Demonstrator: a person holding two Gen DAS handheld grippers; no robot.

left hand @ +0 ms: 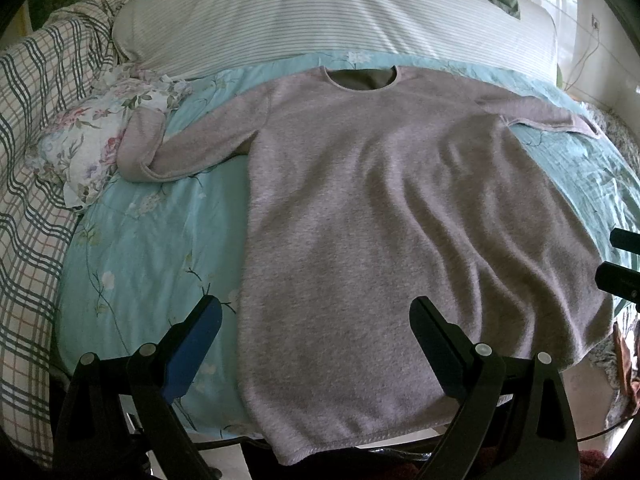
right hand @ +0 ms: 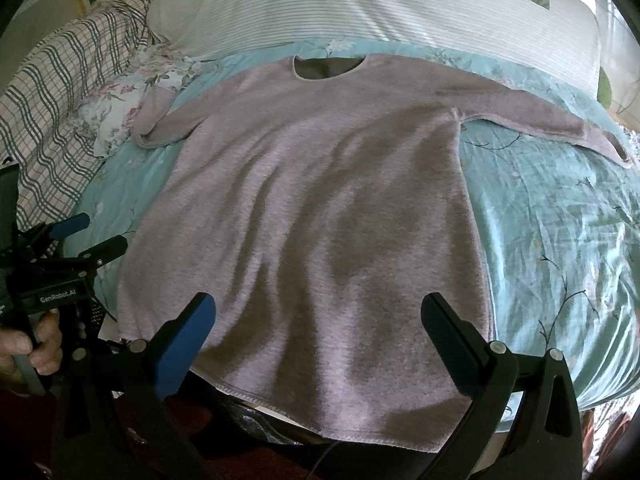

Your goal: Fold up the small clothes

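A mauve long-sleeved fleece top (left hand: pixel 372 208) lies flat on the bed, neck hole far, hem hanging over the near edge. It also shows in the right wrist view (right hand: pixel 320 208). Its left sleeve (left hand: pixel 176 152) bends back on itself; its right sleeve (right hand: pixel 540 116) stretches out to the right. My left gripper (left hand: pixel 316 312) is open and empty above the hem's left part. My right gripper (right hand: pixel 318 308) is open and empty above the hem's right part. The left gripper also shows at the left edge of the right wrist view (right hand: pixel 98 236), held by a hand.
The top lies on a light blue floral quilt (left hand: pixel 140 248). A striped white pillow (left hand: pixel 320 16) lies beyond the neck. A floral cloth (left hand: pixel 88 140) and a checked blanket (left hand: pixel 28 200) lie at the left. Floor shows past the bed's near edge.
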